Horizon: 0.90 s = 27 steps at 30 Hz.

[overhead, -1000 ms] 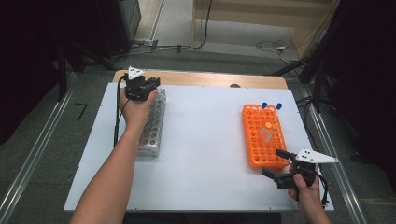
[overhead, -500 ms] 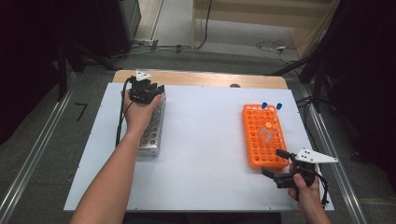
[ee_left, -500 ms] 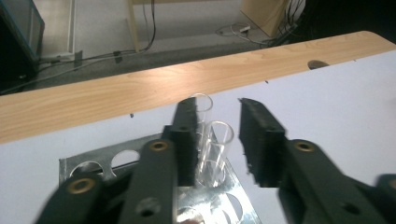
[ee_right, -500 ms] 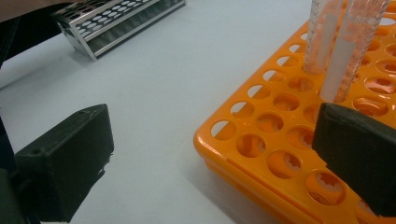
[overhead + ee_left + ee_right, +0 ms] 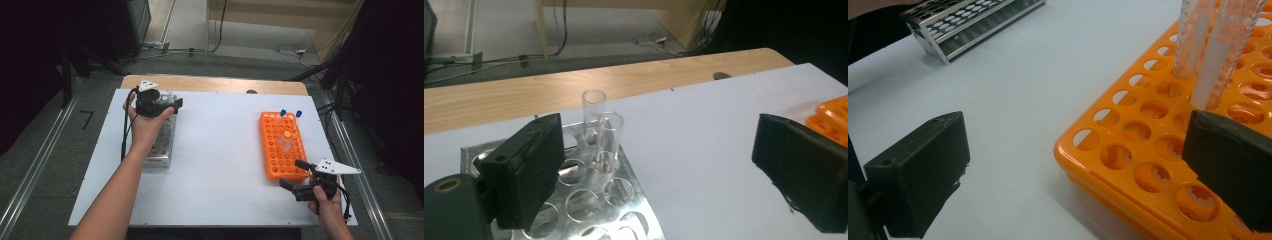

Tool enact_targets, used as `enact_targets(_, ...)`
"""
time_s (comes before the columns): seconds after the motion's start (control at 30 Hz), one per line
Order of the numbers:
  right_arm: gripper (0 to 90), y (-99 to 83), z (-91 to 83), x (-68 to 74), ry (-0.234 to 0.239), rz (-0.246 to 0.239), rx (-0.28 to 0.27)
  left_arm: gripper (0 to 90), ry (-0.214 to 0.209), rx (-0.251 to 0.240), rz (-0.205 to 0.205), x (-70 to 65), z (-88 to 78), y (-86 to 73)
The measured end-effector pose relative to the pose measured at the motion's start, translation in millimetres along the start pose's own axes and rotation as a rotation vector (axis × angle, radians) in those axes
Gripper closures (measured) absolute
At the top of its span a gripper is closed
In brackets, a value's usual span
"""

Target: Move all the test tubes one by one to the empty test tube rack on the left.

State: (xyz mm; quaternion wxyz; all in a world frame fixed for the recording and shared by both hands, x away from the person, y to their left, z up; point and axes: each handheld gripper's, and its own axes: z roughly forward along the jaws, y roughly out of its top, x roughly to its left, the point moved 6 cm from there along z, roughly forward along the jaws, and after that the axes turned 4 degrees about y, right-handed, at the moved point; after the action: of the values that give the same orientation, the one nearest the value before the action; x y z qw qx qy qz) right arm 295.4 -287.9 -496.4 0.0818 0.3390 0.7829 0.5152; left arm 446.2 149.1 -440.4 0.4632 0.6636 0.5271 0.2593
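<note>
The left gripper [image 5: 167, 106], jaws just opened and empty, is held over the far end of the metal rack [image 5: 162, 145] near the table's [image 5: 220, 165] far-left corner; two clear tubes [image 5: 601, 132] stand there. The right gripper [image 5: 295, 177] is held open by the orange rack's [image 5: 282, 145] near edge; its tubes are cut off above.

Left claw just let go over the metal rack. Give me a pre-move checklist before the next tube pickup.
1. Left claw open, nothing between jaws, which have just been opening: ok.
2. Two clear tubes upright in metal rack: ok.
3. Right claw open, holding nothing: ok.
4. Orange rack within right claw's approach, tubes standing in it: ok.
5. Placed tubes fully seated in their holes: cannot tell.
6. White table between racks free of obstacles: ok.
</note>
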Motion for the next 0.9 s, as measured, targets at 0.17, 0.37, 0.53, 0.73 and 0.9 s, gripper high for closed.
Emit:
enact_targets(0.17,0.0,0.6,1.0,0.8,0.0,-0.001,0.0,0.9,-0.039,-0.01,0.017,-11.6,-17.1,-4.1)
enact_targets(0.37,0.0,1.5,2.2,0.4,-0.008,0.004,0.002,0.0,-0.073,-0.02,0.021,-26.4,-38.8,-15.1)
enact_targets(0.53,0.0,2.6,1.7,-0.9,-0.012,0.003,-0.003,0.0,-0.098,-0.026,0.038,-38.9,-53.8,-27.7)
enact_targets(0.73,0.0,5.3,2.7,-2.5,-0.02,-0.002,-0.003,0.0,-0.106,-0.031,0.058,-52.1,-70.7,-42.0)
enact_targets(0.9,0.0,11.2,2.0,-7.3,-0.038,0.01,-0.021,0.0,-0.123,-0.045,0.062,-61.8,-85.2,-52.3)
